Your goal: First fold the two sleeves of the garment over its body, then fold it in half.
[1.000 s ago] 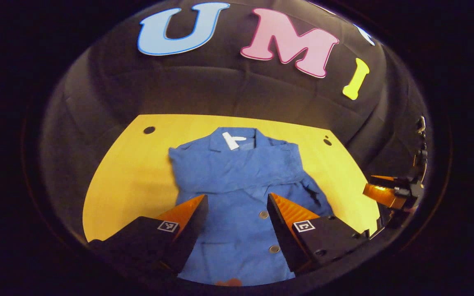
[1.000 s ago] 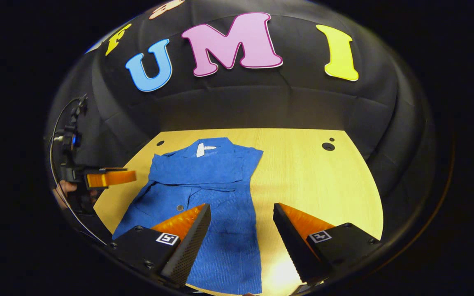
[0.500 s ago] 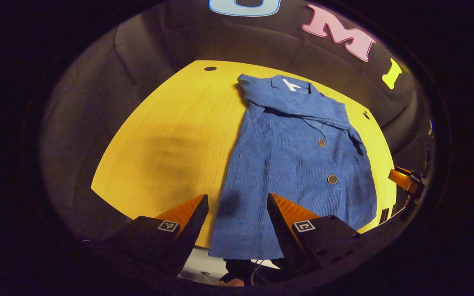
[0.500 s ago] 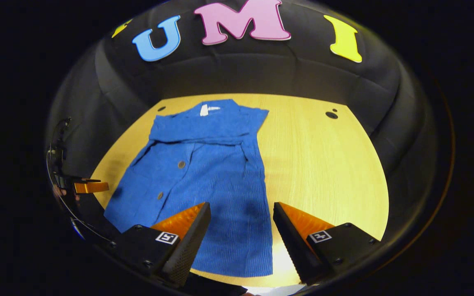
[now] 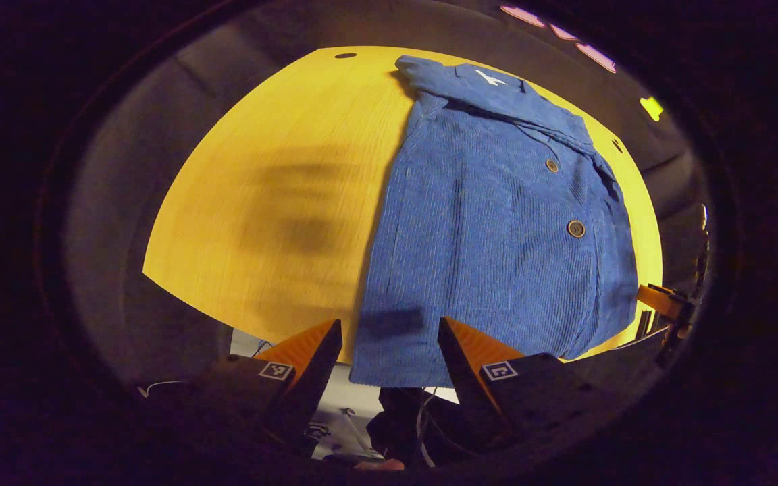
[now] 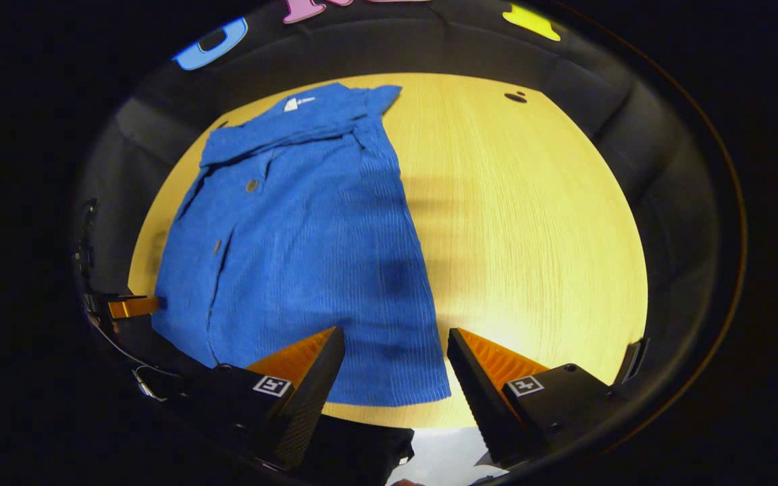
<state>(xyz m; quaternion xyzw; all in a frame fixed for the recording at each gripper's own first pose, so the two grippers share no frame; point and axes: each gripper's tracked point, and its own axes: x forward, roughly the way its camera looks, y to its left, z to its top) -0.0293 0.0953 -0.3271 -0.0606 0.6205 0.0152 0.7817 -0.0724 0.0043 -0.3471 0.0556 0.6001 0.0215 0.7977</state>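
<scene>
Blue garment (image 5: 490, 223) lies flat on yellow table (image 5: 281, 202) w/ sleeves folded in, L gripper (image 5: 389, 351) & R gripper (image 6: 396, 364) both jaws wide, empty, above its hem.

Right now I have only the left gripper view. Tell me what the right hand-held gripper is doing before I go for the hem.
Observer: The right hand-held gripper is open, holding nothing, at the blue garment's near hem.
Operator: Give me its line-up.
Observer: In the right gripper view, the hem corner on its side lies between its fingers.
Operator: Now place my gripper.
Observer: Your left hand-held gripper is beside the garment's opposite edge, near the hem.
</scene>
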